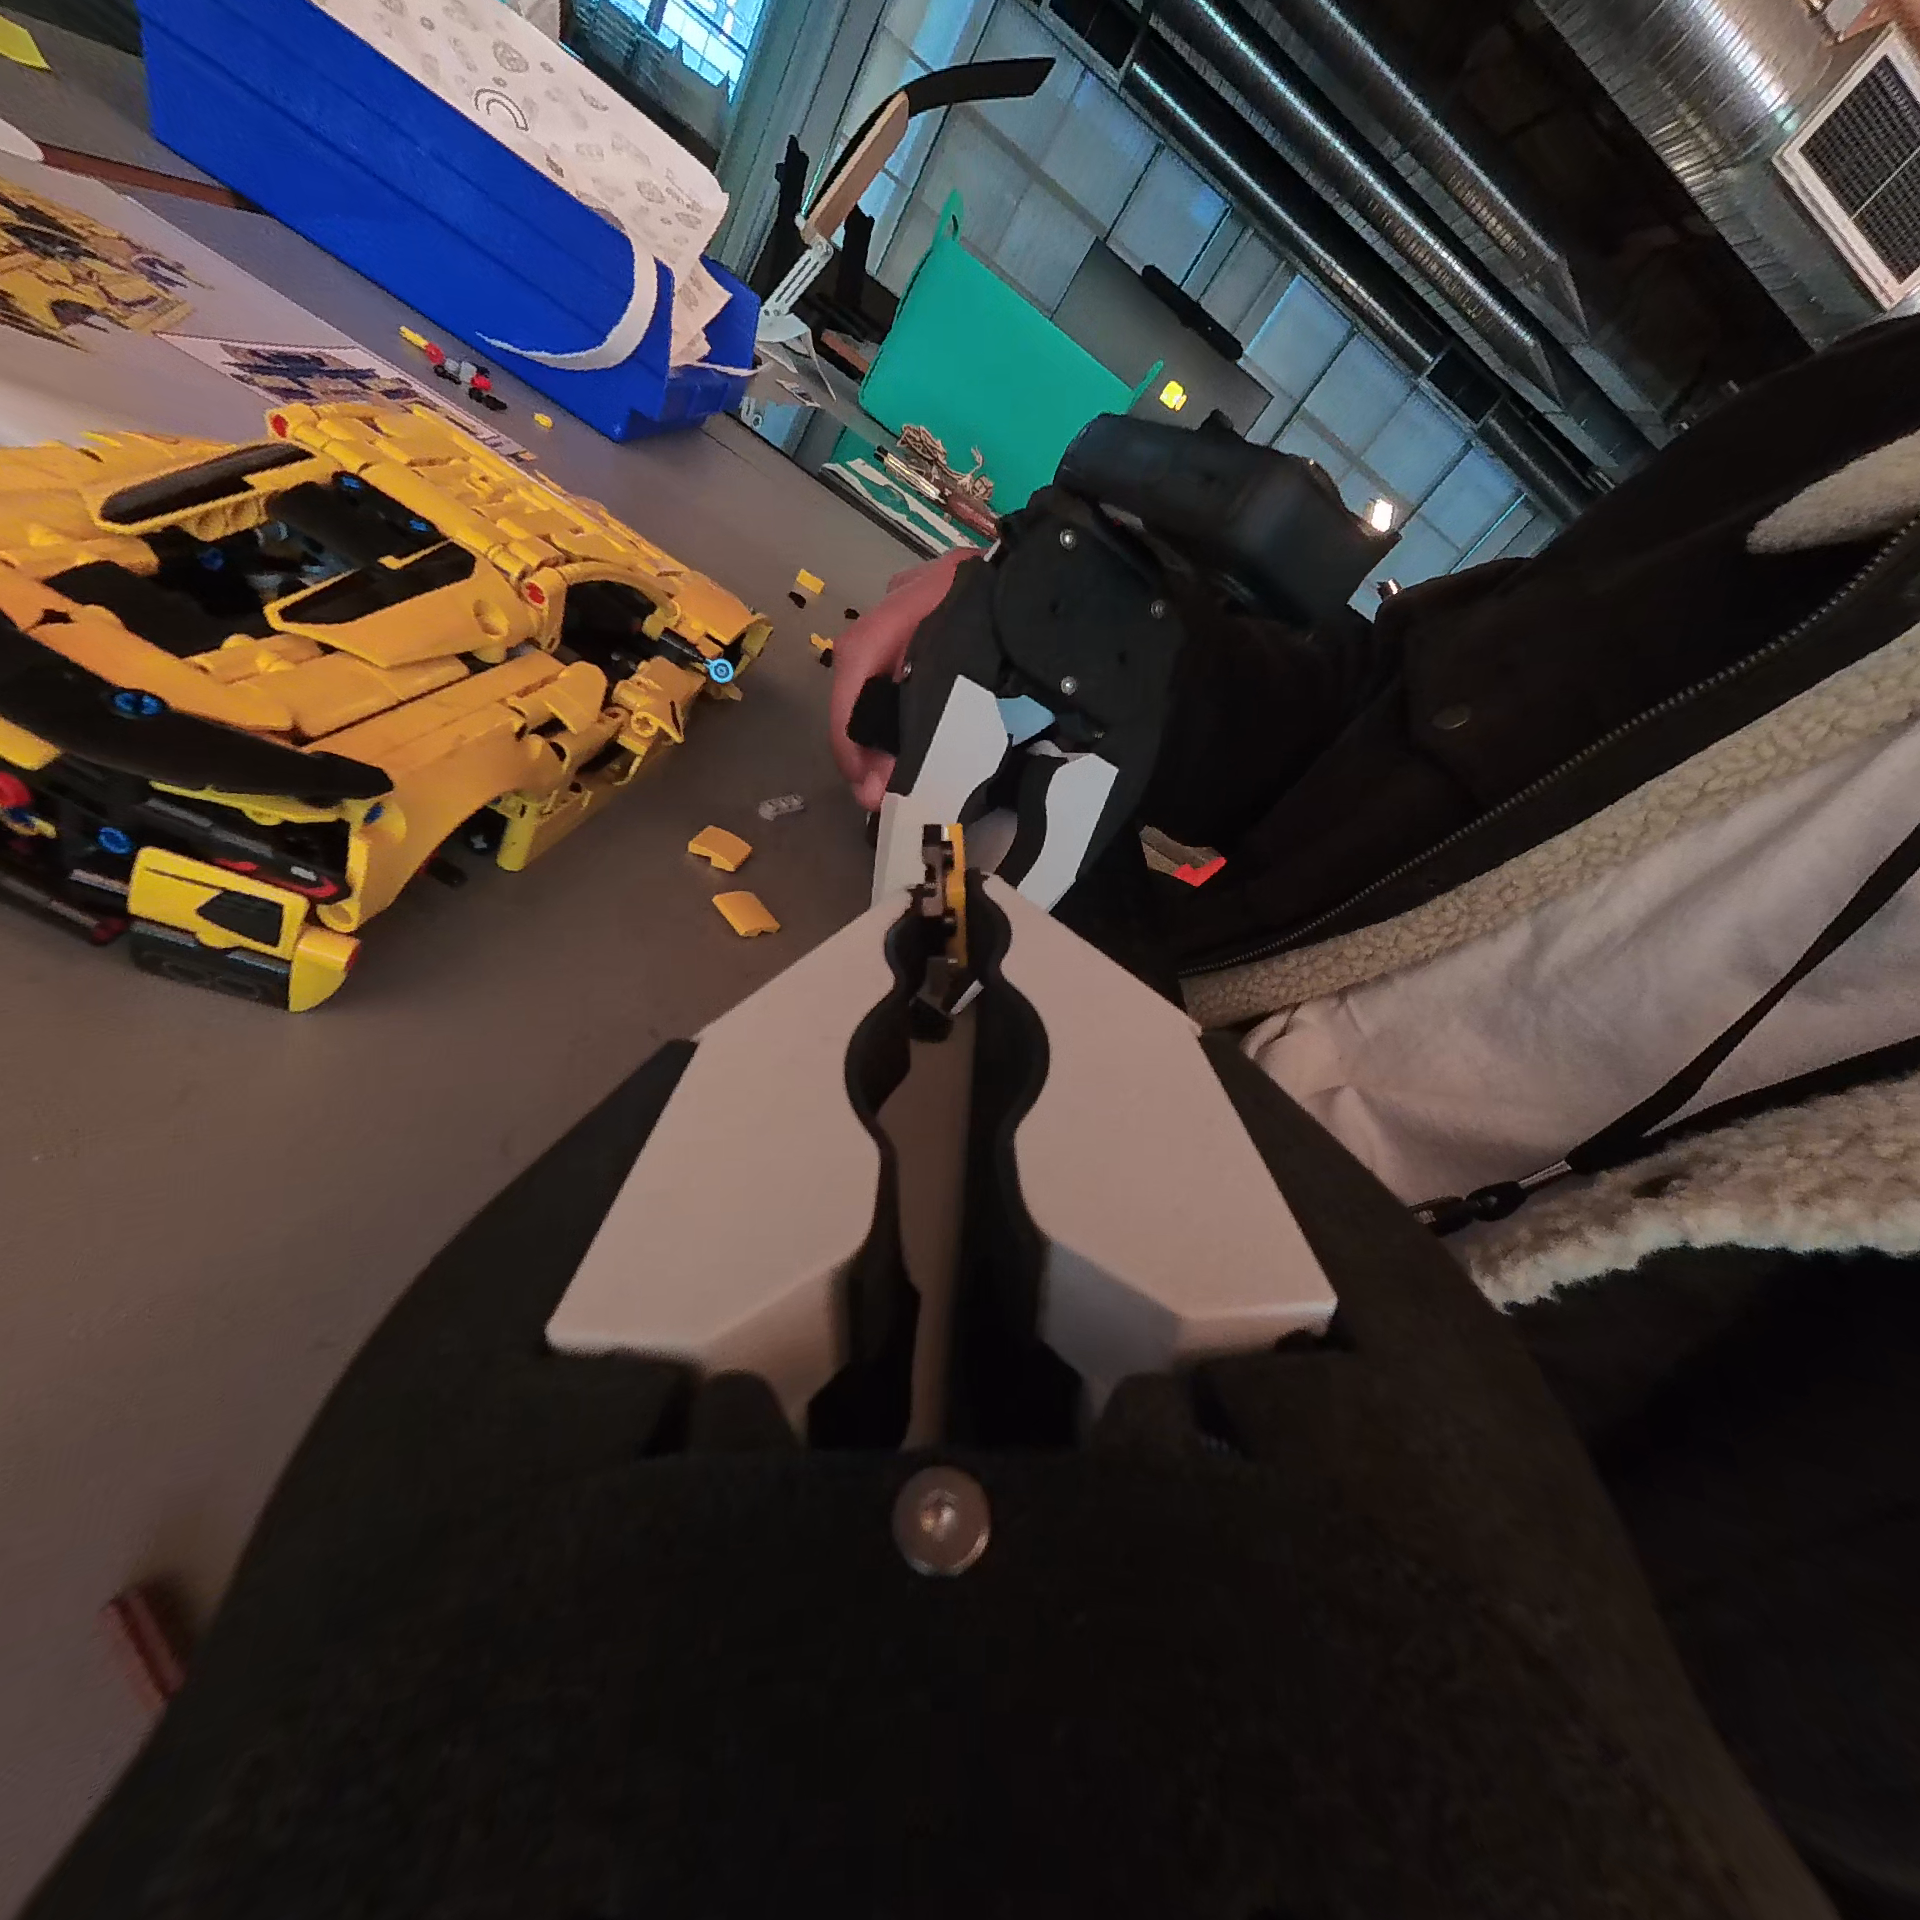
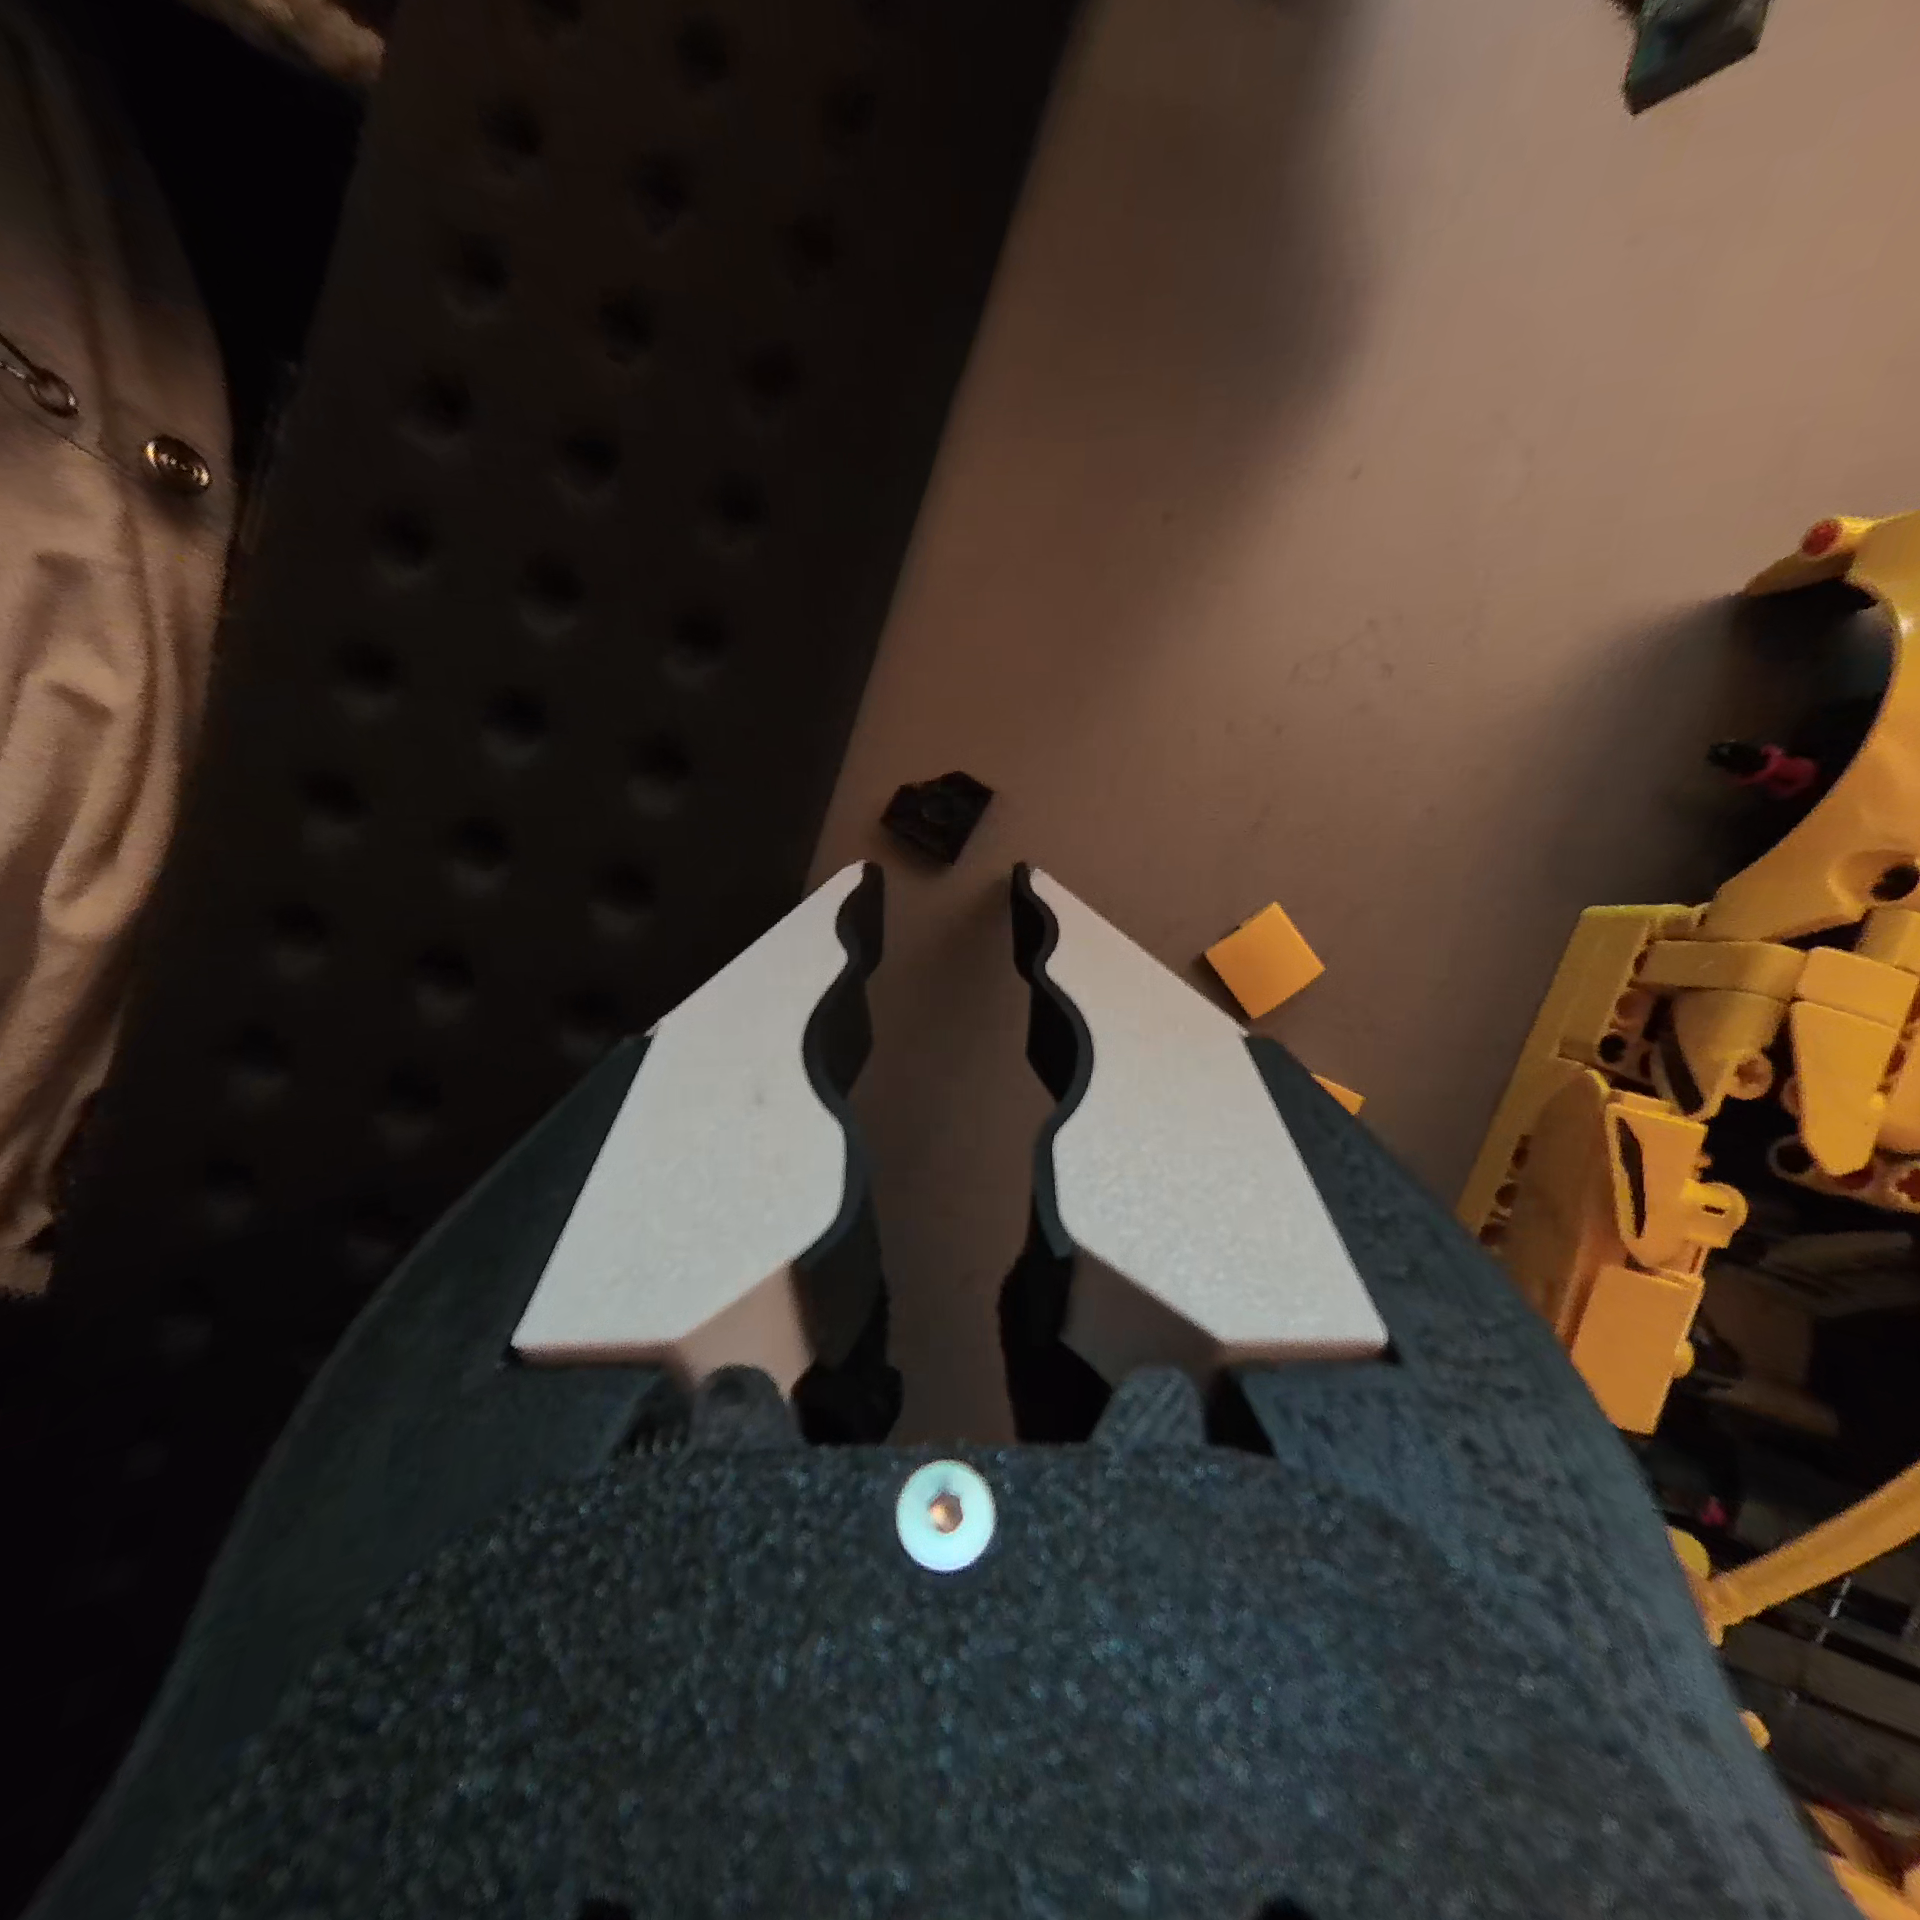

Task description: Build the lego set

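Left gripper [image 1: 940,914] pinches a small yellow-and-black brick sub-assembly [image 1: 943,920] aloft, likely awaiting a part. Right gripper [image 2: 945,883], jaws spread, points at a small black brick [image 2: 936,814] on the grey table [image 2: 1351,416]. Yellow lego car [image 1: 312,665] sits nearby.

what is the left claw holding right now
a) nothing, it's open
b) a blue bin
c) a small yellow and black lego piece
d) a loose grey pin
c: in the left wrist view the left claw is closed on a small yellow and black lego piece, held up off the table beside the yellow lego car.
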Demonstrator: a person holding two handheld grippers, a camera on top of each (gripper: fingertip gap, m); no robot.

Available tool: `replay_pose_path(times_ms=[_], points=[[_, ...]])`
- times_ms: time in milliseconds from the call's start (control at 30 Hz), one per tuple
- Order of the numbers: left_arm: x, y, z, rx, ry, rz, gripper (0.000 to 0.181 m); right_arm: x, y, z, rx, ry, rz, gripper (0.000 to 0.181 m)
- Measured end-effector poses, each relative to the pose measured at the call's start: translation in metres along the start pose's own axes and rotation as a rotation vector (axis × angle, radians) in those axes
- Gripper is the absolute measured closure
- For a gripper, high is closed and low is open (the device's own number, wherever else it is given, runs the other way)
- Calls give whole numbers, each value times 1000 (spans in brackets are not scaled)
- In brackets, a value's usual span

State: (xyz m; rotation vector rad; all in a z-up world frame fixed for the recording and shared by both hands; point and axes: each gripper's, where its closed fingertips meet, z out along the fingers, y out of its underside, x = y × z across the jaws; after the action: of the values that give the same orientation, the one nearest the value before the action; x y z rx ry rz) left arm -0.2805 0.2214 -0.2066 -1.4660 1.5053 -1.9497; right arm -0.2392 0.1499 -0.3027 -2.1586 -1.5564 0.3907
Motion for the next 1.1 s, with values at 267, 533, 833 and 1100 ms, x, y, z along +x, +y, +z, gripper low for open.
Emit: replay_pose_path(times_ms=[267, 533, 833, 1100], points=[[0, 0, 0, 0, 1, -3, 176, -12, -15, -6, 40, -33, -9, 165], [0, 0, 0, 0, 0, 0, 176, -9, -6, 0, 12, -51, 11, 163], [0, 1, 1, -3, 5, -4, 176, -6, -5, -1, -15, -112, 74, 163], [0, 1, 1, -3, 7, -4, 176, 4, -6, 4, -141, -112, 157, 163]])
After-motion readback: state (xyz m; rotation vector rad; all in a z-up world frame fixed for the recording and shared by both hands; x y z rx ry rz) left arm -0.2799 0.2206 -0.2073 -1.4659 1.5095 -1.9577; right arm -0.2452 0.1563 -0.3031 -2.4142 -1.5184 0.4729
